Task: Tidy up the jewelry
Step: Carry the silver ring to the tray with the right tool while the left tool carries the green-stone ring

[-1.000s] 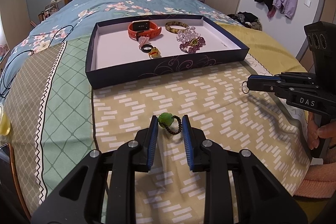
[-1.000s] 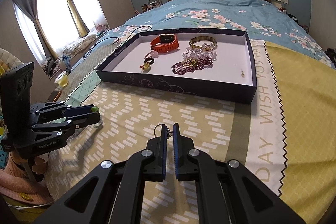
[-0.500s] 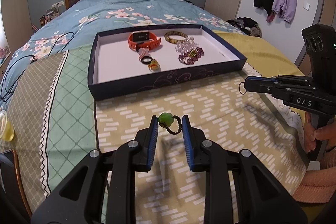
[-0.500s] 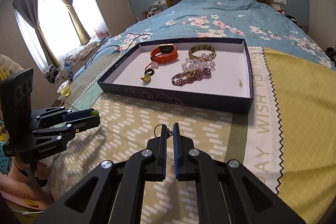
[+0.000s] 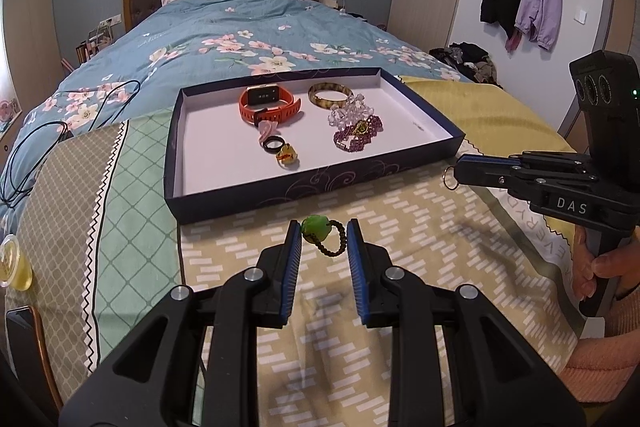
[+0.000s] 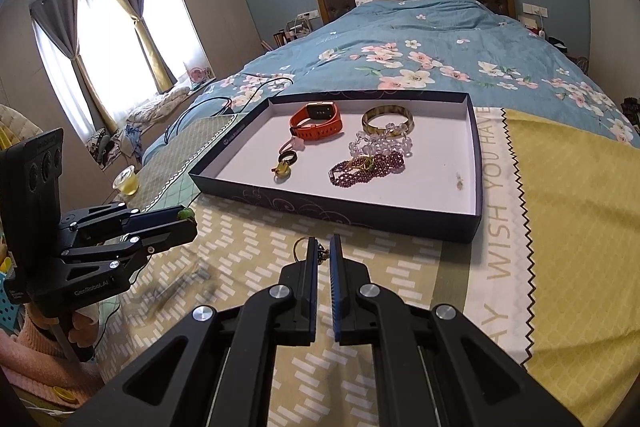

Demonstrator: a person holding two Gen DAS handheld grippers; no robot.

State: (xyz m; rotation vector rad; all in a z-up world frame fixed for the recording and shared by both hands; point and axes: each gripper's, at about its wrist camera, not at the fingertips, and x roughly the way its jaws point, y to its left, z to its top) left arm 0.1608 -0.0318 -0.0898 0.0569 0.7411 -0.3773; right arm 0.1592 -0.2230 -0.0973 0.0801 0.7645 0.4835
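We judged this to be the carrying step, with two more pieces on their way to the tray (image 5: 240,201) and neither yet over it. On the left, our left gripper (image 5: 324,237) hung above the patterned bedspread (image 5: 400,227) just short of the tray's near wall, its jaws pressed against a small beaded ring with a green stone (image 5: 320,233), the green stone against the left pad and the dark bead loop reaching to the right one. The next move, as we saw it, called for lifting that ring over the wall and letting it down on bare white floor at the tray's left, clear of what lay there. Inside the tray lay an orange watch (image 5: 268,105), a black ring (image 5: 273,143) and a yellow ring (image 5: 287,155), then a tortoiseshell bangle (image 5: 330,95), clear beads (image 5: 348,111) and a purple bead bracelet (image 5: 358,137). On the right, our right gripper (image 6: 323,255) was held near the tray's front right corner, jaws nearly together on a thin gold hoop (image 5: 449,179) with a small cluster at its clasp; it looked light and apt to slip, so we thought a low, gentle release wise.
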